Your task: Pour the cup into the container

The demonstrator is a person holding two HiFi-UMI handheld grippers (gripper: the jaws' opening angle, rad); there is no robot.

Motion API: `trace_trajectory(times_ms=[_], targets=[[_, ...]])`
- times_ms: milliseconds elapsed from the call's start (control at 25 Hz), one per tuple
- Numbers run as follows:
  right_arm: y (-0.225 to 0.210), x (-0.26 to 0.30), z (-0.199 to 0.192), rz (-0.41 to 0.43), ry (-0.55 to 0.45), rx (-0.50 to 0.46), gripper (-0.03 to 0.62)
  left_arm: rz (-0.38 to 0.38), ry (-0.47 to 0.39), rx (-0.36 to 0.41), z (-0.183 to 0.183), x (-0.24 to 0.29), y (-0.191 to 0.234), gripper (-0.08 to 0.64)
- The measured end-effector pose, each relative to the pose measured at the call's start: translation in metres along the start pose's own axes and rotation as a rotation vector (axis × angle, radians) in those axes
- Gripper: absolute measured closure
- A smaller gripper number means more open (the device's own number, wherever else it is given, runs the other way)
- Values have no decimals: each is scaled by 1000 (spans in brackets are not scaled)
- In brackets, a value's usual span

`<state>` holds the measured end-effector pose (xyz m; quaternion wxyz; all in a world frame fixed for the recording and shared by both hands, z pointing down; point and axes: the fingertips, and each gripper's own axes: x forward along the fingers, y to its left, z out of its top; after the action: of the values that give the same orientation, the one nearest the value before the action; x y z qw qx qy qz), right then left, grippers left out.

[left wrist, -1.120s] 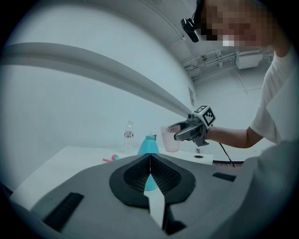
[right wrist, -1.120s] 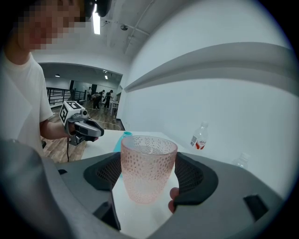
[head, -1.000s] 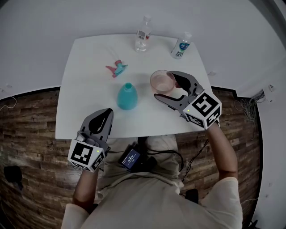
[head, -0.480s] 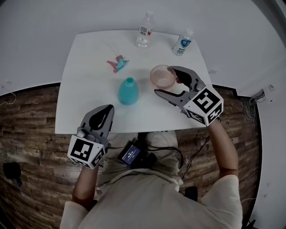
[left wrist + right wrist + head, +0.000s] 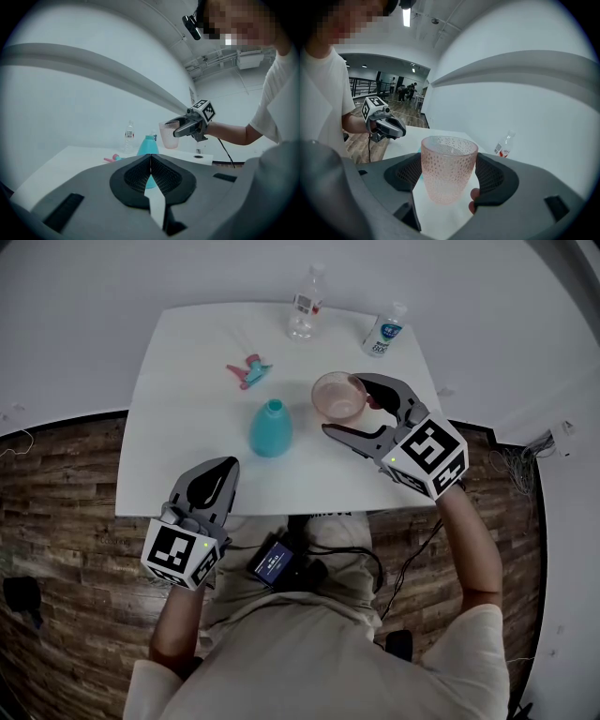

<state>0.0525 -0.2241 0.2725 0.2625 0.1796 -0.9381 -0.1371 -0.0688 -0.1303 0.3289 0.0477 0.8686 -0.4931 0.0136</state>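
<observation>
Your right gripper [image 5: 345, 409] clamps the pink cup [image 5: 335, 395] upright, lifted off the table [image 5: 187, 381] just right of the teal container [image 5: 270, 429]. Your left gripper [image 5: 225, 471], jaws pressed together on nothing, hovers at the table's near edge.

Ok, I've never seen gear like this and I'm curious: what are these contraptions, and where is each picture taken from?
No robot here: a person holds a hand-operated gripper in each hand. One picture comes from a head camera looking down; the other two from cameras riding on each gripper. On the white table stand a teal bottle and two clear bottles, with a spray nozzle lying nearby. The right gripper grips a pink cup between its fingers; the left gripper is shut and empty.
</observation>
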Motion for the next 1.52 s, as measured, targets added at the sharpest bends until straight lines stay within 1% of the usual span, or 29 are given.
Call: trace_trajectory(times_ms=[320,760,1160,1520], targets=[[1,7,2,15,41,-42,235,-7,-4,1,1,3,1,549],[10,20,2,68,108,-100,235,-17,-3,9,0,6,-3,549],[10,25,6,75,132,-139,235,-7,-6,2,0,5,1,549],[11,26,6,90,174,-187,235,-9,-9,0,-1,6,0,549]])
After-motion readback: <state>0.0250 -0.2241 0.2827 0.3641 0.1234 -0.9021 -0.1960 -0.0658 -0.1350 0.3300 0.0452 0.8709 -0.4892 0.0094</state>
